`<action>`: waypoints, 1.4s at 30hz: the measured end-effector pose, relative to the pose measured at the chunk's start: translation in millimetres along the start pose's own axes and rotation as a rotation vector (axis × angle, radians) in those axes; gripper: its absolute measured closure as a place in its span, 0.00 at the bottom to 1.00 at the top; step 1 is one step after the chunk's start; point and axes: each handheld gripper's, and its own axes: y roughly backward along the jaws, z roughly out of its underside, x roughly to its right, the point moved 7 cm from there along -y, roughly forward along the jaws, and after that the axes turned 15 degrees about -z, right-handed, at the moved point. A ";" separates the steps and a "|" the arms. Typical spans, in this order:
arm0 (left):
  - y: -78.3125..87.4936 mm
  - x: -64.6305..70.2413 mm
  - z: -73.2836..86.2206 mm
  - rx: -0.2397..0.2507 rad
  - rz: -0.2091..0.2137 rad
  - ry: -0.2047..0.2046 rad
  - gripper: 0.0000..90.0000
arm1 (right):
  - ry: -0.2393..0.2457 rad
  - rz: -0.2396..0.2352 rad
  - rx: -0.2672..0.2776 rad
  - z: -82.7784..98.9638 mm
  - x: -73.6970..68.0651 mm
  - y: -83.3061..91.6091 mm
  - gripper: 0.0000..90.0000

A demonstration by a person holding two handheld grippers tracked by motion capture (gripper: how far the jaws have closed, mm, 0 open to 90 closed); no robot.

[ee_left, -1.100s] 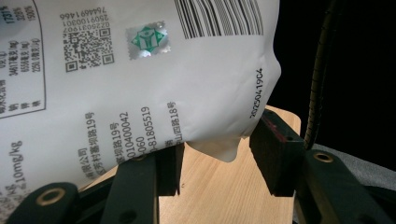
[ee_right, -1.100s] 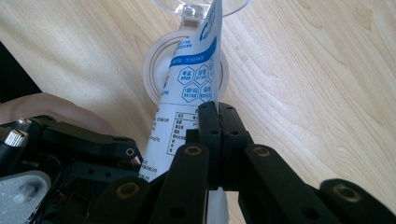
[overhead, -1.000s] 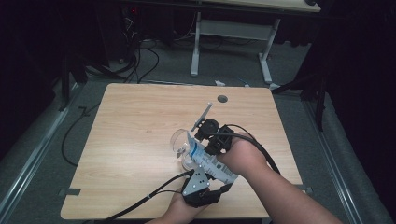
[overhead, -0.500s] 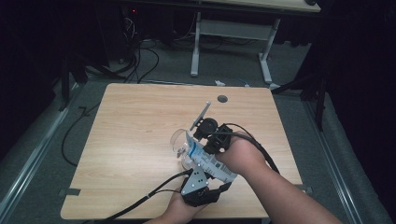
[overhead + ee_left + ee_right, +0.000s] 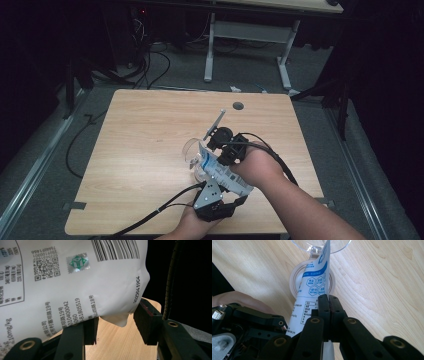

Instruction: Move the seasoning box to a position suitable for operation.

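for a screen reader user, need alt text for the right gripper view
The right claw, jaws pressed together, pinches the edge of a white and blue printed pouch whose top tilts over a clear stemmed glass on a light wooden table. Part of a hand shows at left.

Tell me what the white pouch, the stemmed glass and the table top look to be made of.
Pouch: likely plastic film, smooth satin white; it dents softly and carries printed barcode and text.
Stemmed glass: clear glass or hard plastic, glossy; the wood shows through it.
Table top: pale wood or wood-look laminate, matte, with visible grain.
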 end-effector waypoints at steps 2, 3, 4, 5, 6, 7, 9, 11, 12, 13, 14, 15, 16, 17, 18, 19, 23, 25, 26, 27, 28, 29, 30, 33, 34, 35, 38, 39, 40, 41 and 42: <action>0.2 0.2 -0.1 0.001 0.001 0.000 0.62 | 0.001 0.000 0.000 0.1 -0.3 0.3 1.00; 0.3 0.3 -0.3 0.002 0.001 0.000 0.62 | 0.001 0.000 0.000 0.1 -0.3 0.3 1.00; 0.4 0.4 -0.4 0.003 0.002 0.000 0.62 | 0.002 0.000 0.000 0.2 -0.3 0.5 1.00; 0.6 0.6 -0.7 0.004 0.002 0.002 0.62 | 0.001 0.000 0.000 0.2 -0.5 0.8 1.00; 0.8 0.6 -1.1 0.005 0.002 0.002 0.62 | -0.002 0.001 0.001 0.3 -0.8 1.0 1.00; 0.9 0.5 -1.3 0.006 0.002 0.002 0.62 | 0.001 0.001 0.001 0.1 -0.8 1.3 1.00; 1.4 0.1 -1.9 0.007 0.000 0.002 0.62 | 0.002 0.000 0.004 -0.7 -1.1 1.8 1.00; 1.7 -0.3 -2.5 0.009 0.001 0.003 0.62 | 0.002 0.002 0.003 -0.9 -1.2 2.1 1.00; 1.9 -0.5 -2.8 0.010 0.000 0.003 0.62 | 0.002 0.001 0.005 -1.2 -1.3 2.0 1.00; 2.1 -0.6 -2.9 0.011 0.000 0.003 0.62 | 0.001 0.002 0.004 -1.6 -1.6 2.3 1.00; 2.3 -0.6 -3.2 0.012 0.001 0.006 0.62 | 0.005 0.005 0.002 -2.1 -1.7 2.7 1.00; 2.3 -0.6 -3.2 0.012 0.001 0.006 0.62 | 0.005 0.005 0.002 -2.1 -1.7 2.7 1.00; 2.5 -0.5 -3.4 0.013 0.002 0.008 0.62 | 0.007 0.005 0.001 -2.3 -1.7 2.6 1.00; 2.6 -0.5 -3.4 0.013 0.003 0.007 0.62 | 0.007 0.003 0.002 -2.4 -1.8 2.4 1.00; 2.6 -0.5 -3.4 0.013 0.003 0.007 0.62 | 0.004 0.002 0.001 -2.4 -2.0 2.3 1.00; 2.6 -0.4 -3.4 0.013 0.003 0.007 0.62 | 0.004 0.002 0.001 -2.4 -2.0 2.3 1.00; 3.1 -0.5 -4.0 0.016 0.003 0.005 0.63 | 0.006 0.006 0.000 -2.5 -2.0 2.7 1.00; 3.2 -0.6 -4.3 0.017 0.003 0.005 0.63 | 0.007 0.005 0.002 -2.6 -2.1 2.8 1.00; 3.1 -0.7 -4.5 0.018 0.002 0.006 0.63 | 0.007 0.006 0.001 -2.7 -2.2 3.3 1.00; 3.1 -0.7 -4.6 0.019 0.003 0.006 0.63 | 0.006 0.005 0.003 -2.8 -2.1 3.5 1.00; 3.0 -0.7 -4.6 0.019 0.003 0.006 0.63 | 0.006 0.005 0.003 -2.8 -2.1 3.5 1.00; 2.9 -0.7 -4.5 0.018 0.003 0.006 0.63 | 0.006 0.005 0.001 -2.7 -2.0 3.5 1.00; 2.8 -0.7 -4.4 0.018 0.003 0.006 0.63 | 0.006 0.005 0.000 -2.6 -1.9 3.3 1.00; 2.7 -0.9 -4.4 0.017 0.003 0.007 0.63 | 0.003 0.001 0.002 -3.1 -1.8 2.0 1.00; 2.8 -1.0 -4.5 0.017 0.003 0.007 0.63 | 0.003 0.000 0.001 -3.2 -1.8 1.8 1.00; 2.8 -1.1 -4.5 0.017 0.003 0.008 0.63 | -0.003 0.000 0.001 -3.1 -1.9 1.7 1.00; 2.9 -1.2 -4.4 0.017 0.003 0.007 0.63 | 0.005 -0.001 -0.001 -3.5 -1.4 1.4 1.00; 2.9 -1.2 -4.4 0.017 0.003 0.007 0.63 | 0.005 -0.001 -0.001 -3.5 -1.4 1.4 1.00; 2.9 -1.3 -4.1 0.017 0.003 0.005 0.63 | 0.005 -0.001 -0.001 -3.5 -1.4 1.3 1.00; 2.9 -1.3 -3.9 0.017 0.003 0.006 0.63 | 0.005 0.000 0.000 -3.5 -1.3 1.1 1.00; 3.0 -1.2 -3.5 0.017 0.004 0.007 0.63 | 0.007 0.002 -0.002 -3.4 -1.1 1.0 1.00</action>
